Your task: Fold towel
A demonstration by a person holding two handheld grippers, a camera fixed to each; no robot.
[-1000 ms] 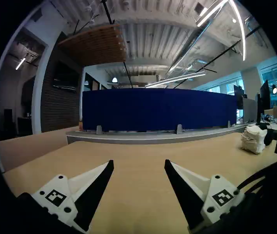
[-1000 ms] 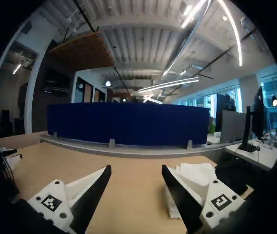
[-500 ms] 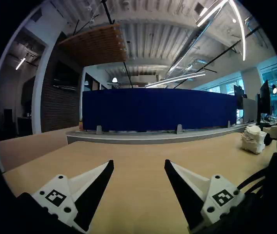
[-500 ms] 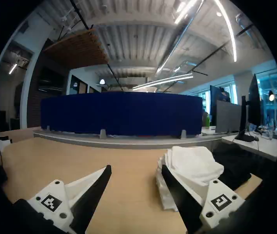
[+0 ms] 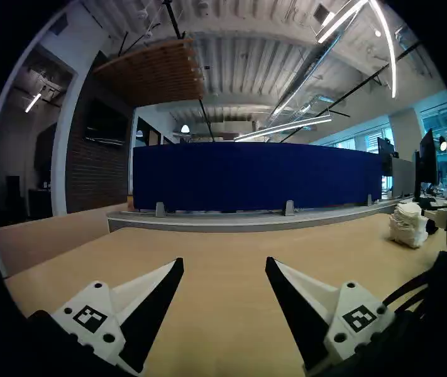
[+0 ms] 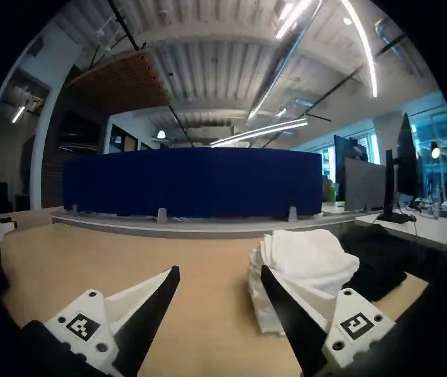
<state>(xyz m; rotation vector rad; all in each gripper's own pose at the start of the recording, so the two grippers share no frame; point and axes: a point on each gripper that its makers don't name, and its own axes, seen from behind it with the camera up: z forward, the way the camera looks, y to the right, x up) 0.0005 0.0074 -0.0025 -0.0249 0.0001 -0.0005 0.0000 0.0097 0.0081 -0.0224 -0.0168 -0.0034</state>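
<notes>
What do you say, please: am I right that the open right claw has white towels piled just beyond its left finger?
Not quite: by the right gripper view, the open right claw has white towels piled just beyond its right finger.

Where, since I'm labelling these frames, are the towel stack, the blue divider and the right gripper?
towel stack [image 6: 311,252]: right gripper view, on the top towel's upper fold.
blue divider [image 6: 192,182]: right gripper view, middle of its panel.
right gripper [image 6: 218,270]: right gripper view, midway between its open fingertips.

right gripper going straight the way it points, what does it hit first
Likely the white towel stack, just beyond the right-hand finger of the right gripper, though depth is unclear; between the fingers lies table.
</notes>
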